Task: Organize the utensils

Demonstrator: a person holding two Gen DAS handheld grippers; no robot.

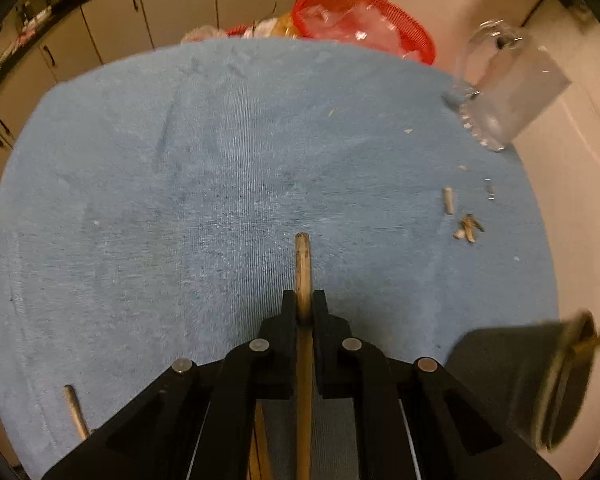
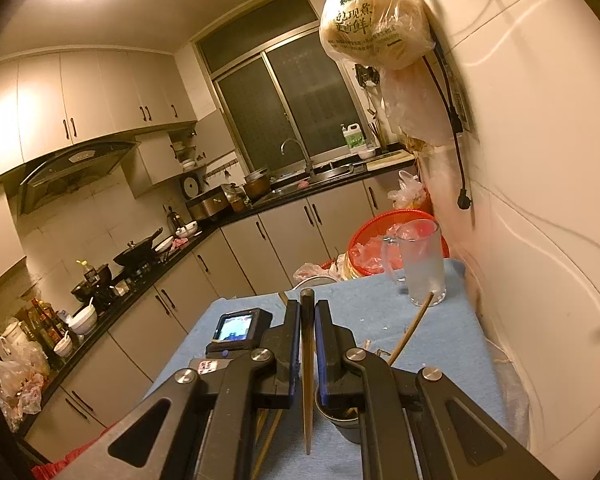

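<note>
A glass mug (image 2: 420,264) stands at the table's far right corner, a basket (image 2: 368,240) behind it.

A rough, matt blue terry cloth (image 1: 180,180) fills most of the left wrist view. The chopstick (image 1: 302,264) at lower centre looks like dull, worn wood. The left gripper (image 1: 303,308) is matt black plastic with smooth silver metal pins. At upper right stands a clear, frosted glass mug (image 1: 508,92), and beside it a glossy red plastic mesh basket (image 1: 380,12). At lower right a dark, matt cup (image 1: 512,376) has a brassy rim. In the right wrist view, the right gripper (image 2: 308,320) carries blue pads (image 2: 321,344), and crinkled plastic bags (image 2: 372,20) hang at upper right.
</note>
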